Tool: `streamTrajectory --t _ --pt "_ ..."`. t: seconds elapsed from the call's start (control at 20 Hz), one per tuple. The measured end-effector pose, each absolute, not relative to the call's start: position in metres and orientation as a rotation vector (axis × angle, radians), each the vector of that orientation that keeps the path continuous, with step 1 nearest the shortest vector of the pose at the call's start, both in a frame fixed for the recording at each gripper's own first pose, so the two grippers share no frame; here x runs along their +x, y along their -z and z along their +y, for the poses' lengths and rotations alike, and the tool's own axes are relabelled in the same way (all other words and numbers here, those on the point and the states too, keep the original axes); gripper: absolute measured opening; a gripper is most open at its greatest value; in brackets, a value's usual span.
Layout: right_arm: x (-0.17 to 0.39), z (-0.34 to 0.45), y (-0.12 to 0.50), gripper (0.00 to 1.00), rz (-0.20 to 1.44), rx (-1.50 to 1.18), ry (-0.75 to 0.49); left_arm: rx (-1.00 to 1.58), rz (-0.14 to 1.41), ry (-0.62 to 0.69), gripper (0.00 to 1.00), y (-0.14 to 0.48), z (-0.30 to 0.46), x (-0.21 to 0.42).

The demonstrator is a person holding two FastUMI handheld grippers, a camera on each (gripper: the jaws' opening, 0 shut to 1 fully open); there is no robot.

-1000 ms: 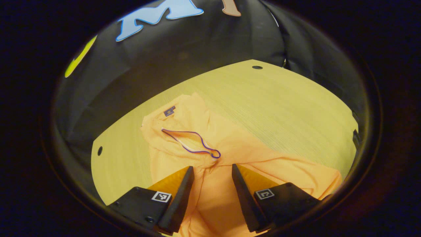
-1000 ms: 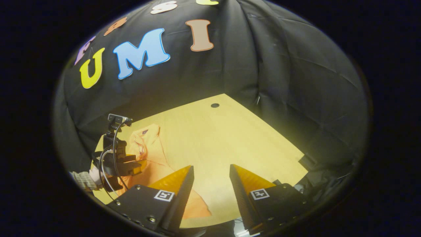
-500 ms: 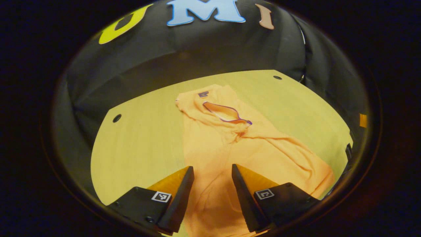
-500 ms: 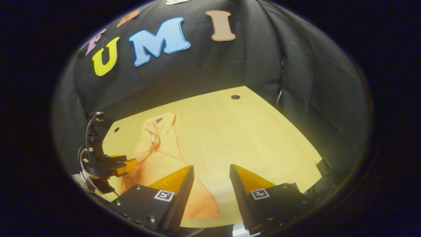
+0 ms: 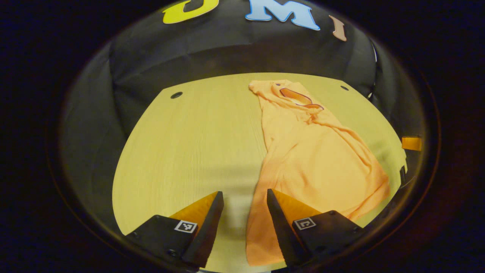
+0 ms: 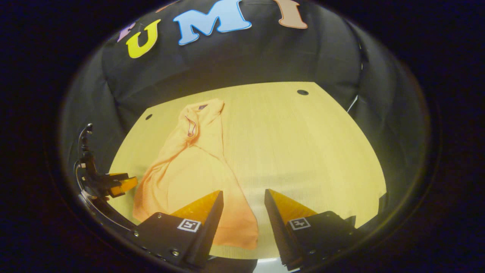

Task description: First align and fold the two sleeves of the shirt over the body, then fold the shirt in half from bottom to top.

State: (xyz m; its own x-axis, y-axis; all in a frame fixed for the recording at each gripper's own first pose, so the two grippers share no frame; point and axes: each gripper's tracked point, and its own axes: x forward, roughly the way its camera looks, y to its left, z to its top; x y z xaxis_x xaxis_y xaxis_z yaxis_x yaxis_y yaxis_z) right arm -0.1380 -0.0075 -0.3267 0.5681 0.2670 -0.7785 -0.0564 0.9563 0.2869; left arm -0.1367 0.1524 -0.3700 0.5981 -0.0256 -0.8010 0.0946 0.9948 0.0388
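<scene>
While both tools [image 5: 245, 197] [image 6: 243, 197] gape, released — orange shirt [image 5: 310, 151] rumpled, narrow, sleeves gathered, on the table [image 5: 189, 144].

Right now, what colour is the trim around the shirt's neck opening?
Dark purple trim on the orange shirt; clearest in the left gripper view.

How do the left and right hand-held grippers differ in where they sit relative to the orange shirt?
The left hand-held gripper has the shirt's edge under one finger and bare table under the other; the right hand-held gripper likewise straddles the opposite edge. The shirt stretches to the right of the left one, to the left of the right one. Both are open, holding nothing.
</scene>
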Motion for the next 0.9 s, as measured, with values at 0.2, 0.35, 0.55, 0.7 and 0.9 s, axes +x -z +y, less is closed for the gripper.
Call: streamTrajectory --t 0.2,0.35,0.55,0.7,0.9 --pt "-0.152 0.001 0.347 0.7 1.052 0.213 -0.229 0.004 0.971 0.047 0.86 0.374 0.162 -0.175" --pt "-0.166 0.008 0.363 0.7 1.121 0.199 -0.264 -0.028 0.996 0.058 0.92 0.378 0.159 -0.197" --pt "-0.184 0.016 0.381 0.7 1.213 0.174 -0.287 -0.053 1.058 0.099 0.94 0.385 0.151 -0.226" --pt "-0.202 0.02 0.394 0.7 1.302 0.148 -0.306 -0.071 1.113 0.124 0.92 0.393 0.145 -0.244" --pt "-0.218 0.024 0.408 0.7 1.387 0.111 -0.316 -0.042 1.179 0.13 0.91 0.401 0.143 -0.253"
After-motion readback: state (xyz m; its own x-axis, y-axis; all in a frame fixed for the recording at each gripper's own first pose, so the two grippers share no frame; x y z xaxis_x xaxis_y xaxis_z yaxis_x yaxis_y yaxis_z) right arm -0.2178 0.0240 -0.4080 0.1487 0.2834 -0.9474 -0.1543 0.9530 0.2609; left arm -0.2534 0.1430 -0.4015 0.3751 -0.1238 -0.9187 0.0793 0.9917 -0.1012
